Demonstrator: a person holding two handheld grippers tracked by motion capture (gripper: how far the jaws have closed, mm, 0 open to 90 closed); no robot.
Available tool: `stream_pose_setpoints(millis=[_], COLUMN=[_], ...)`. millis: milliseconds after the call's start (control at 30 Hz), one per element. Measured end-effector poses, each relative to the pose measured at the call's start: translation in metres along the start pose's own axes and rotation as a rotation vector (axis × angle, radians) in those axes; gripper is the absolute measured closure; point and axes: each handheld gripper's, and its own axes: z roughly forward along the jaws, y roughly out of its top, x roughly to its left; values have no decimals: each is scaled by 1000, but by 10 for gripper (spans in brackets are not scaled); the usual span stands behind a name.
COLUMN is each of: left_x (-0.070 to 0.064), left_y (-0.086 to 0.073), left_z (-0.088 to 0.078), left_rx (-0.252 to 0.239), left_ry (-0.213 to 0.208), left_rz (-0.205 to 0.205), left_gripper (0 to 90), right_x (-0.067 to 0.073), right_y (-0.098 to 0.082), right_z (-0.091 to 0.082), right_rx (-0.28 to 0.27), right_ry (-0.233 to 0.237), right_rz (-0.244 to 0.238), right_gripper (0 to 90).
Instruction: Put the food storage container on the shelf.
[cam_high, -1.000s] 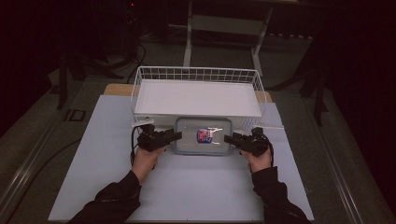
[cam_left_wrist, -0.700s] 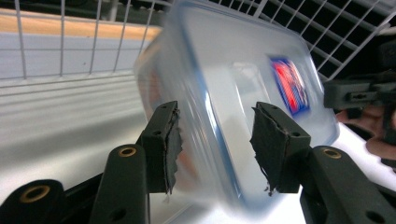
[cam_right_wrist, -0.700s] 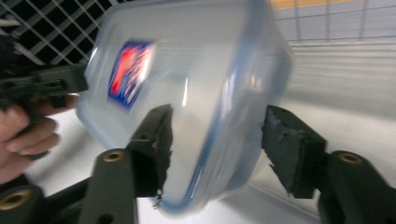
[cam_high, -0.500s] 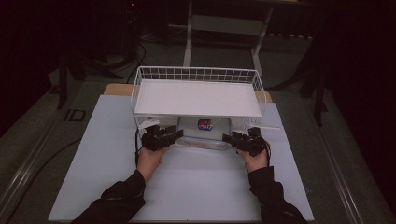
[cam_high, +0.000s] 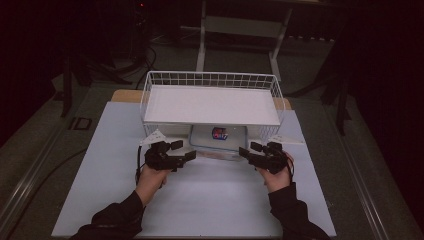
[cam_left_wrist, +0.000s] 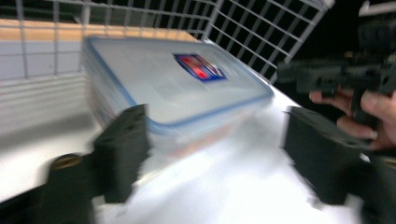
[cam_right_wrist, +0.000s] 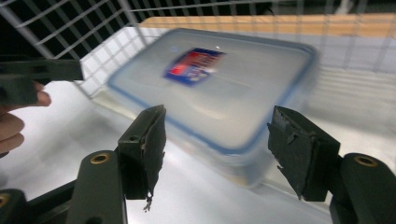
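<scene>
I am letting go of the lidded plastic box (cam_high: 218, 138), now sitting at twelve o'clock under the wire shelf (cam_high: 210, 104). My left gripper (cam_high: 188, 157) has just been opening; my right gripper (cam_high: 243, 152) is standing released too, both clearing the box.

Container (cam_high: 218, 138) pushed under wire rack (cam_high: 210, 80) — both grippers released, jaws opening.

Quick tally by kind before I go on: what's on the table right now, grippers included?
Wire basket: 1
Clear lidded container: 1, under the basket's shelf
White table mat: 1
Grippers: 2, left gripper and right gripper, both with jaws apart and off the container; the left's jaws have just been opening, nothing between them
Total: 5
</scene>
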Motion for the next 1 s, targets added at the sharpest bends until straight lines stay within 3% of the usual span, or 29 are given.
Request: stream_pose_setpoints(millis=[67, 133, 233, 433, 567, 600, 767, 900, 1000], left_x=[-8, -17, -27, -38, -40, -39, -36, -34, -36], left_y=[-1, -1, -4, -17, -25, -27, -29, -31, -33], left_z=[-4, -8, -17, -32, -37, -38, -39, -38, -37], left_rx=[13, 23, 19, 38, 34, 26, 14, 8, 12], left_ry=[-17, -19, -30, -44, -27, -20, -9, -9, -10], left_rz=[29, 60, 91, 102, 140, 142, 129, 122, 134], left_gripper=[116, 0, 0, 0, 0, 0, 0, 0, 0], right_x=[10, 18, 27, 36, 36, 36, 41, 39, 33], right_y=[0, -2, -7, -17, -20, -21, -24, -24, -23], right_z=[0, 1, 5, 16, 23, 25, 39, 47, 55], right_rx=[5, 6, 18, 62, 83, 92, 137, 141, 141], right_ry=[23, 59, 100, 81, 61, 57, 26, 14, -6], right_rz=[-16, -17, -23, -64, -56, -53, -76, -77, -52], right_gripper=[381, 426, 476, 606, 868, 896, 898, 898, 898])
